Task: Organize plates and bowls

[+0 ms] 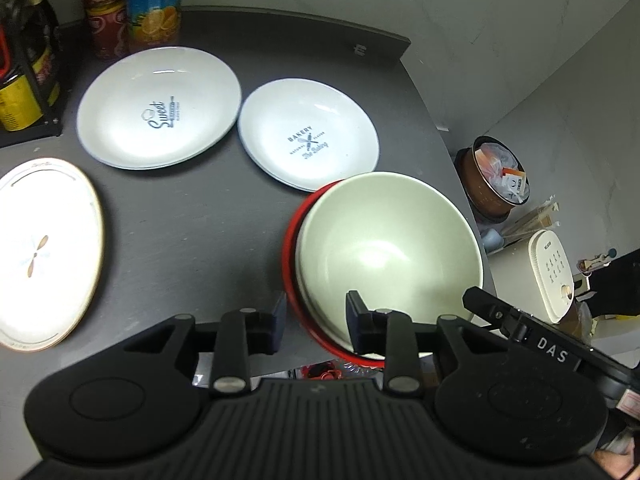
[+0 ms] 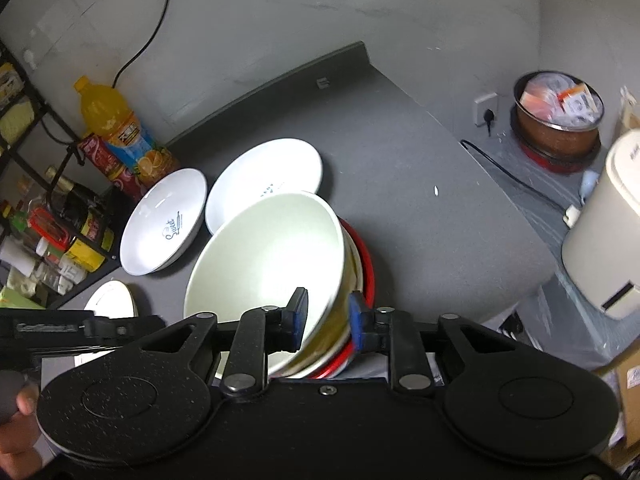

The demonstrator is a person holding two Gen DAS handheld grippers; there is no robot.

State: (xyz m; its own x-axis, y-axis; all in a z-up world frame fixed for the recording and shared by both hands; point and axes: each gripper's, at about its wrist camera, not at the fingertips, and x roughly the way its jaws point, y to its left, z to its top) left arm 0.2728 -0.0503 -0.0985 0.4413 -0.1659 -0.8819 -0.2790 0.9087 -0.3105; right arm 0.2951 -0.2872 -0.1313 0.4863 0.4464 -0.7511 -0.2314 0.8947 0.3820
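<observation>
On the dark grey desk (image 1: 192, 220) a pale green bowl with a glossy inside (image 1: 388, 248) sits tilted in a stack, nested over a red-rimmed bowl (image 1: 292, 256) whose edge shows beneath it on the left in the left wrist view. The left gripper (image 1: 316, 322) hangs at the near edge of this stack with its 2 fingers spread: one finger lies outside the red rim and the other inside the green bowl, neither clearly pressing on it. The right gripper (image 2: 326, 318) straddles the wall of the green bowl on the opposite side, one blue-padded finger inside and one outside by the red rim; its fingers are drawn close about the wall, but I cannot tell whether they actually pinch it. Behind the stack lie 2 white shallow plates, the larger printed "Sweet" (image 1: 160, 108) and the smaller printed "BAKERY" (image 1: 308, 136), just beside each other, the smaller one partly hidden by the bowl. A white plate with a gold rim (image 1: 44, 256) lies well apart at the left. An orange drink bottle (image 2: 116, 128) and red cans (image 1: 104, 12) stand at the desk's back corner.
</observation>
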